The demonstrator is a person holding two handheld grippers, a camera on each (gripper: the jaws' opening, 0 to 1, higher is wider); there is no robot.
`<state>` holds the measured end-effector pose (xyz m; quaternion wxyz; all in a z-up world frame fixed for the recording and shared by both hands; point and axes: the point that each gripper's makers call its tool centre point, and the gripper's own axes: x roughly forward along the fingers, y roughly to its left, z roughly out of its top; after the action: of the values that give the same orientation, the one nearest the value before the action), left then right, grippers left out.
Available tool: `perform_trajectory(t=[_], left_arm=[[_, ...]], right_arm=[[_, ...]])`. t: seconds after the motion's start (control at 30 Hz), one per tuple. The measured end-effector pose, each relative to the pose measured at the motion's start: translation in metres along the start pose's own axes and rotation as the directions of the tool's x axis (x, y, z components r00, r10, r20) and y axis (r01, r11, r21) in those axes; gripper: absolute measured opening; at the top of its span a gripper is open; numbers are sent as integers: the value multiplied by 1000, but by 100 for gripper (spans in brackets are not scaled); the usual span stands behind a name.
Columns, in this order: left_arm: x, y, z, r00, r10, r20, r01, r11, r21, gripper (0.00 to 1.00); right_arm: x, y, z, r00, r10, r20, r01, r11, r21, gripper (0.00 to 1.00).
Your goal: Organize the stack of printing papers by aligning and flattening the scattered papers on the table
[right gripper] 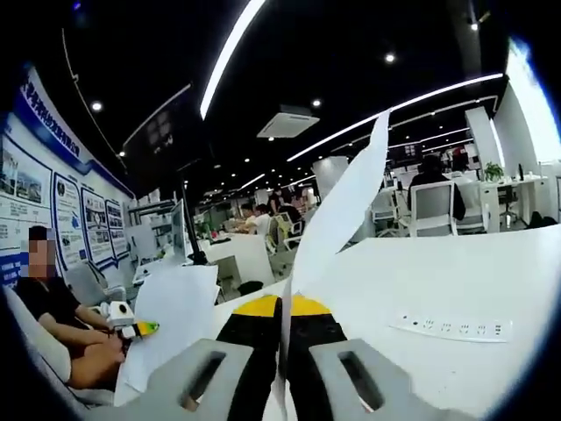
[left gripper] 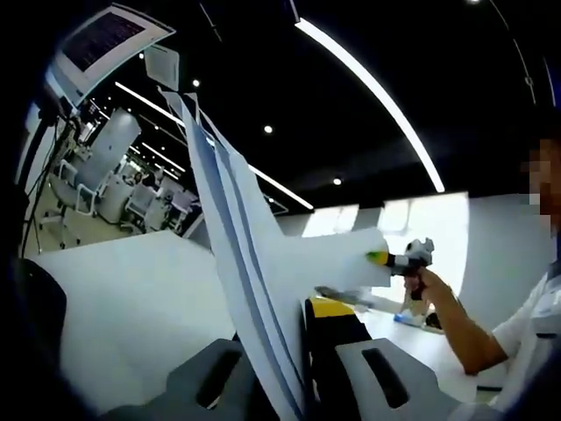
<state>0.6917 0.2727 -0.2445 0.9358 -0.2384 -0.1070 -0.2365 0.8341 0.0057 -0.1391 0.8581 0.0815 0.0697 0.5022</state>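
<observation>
A stack of white printing papers (left gripper: 235,237) stands on edge between my left gripper's (left gripper: 294,373) jaws, which are shut on its lower edge. The sheets fan upward to the upper left. At the sheets' far corner, my right gripper (left gripper: 390,259) pinches them, held by a person's hand (left gripper: 431,288). In the right gripper view the papers (right gripper: 342,210) rise from my right gripper (right gripper: 282,360), shut on them between its black and yellow pads. My left gripper (right gripper: 140,330) holds the other end of a sheet (right gripper: 175,307) at the lower left.
The white table (left gripper: 131,298) spreads under the papers, and a white power strip (right gripper: 451,328) lies on the table (right gripper: 456,272) at right. A monitor (left gripper: 110,39) stands at the upper left. Office chairs (right gripper: 434,206) and seated people are beyond.
</observation>
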Motion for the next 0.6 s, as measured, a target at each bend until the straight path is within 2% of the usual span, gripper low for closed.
perform_trajectory(t=[0.6], left_arm=[[0, 4, -1, 1000, 14, -7, -14, 998, 58, 8]], right_arm=[[-3, 13, 14, 999, 13, 36, -12, 999, -45, 0]])
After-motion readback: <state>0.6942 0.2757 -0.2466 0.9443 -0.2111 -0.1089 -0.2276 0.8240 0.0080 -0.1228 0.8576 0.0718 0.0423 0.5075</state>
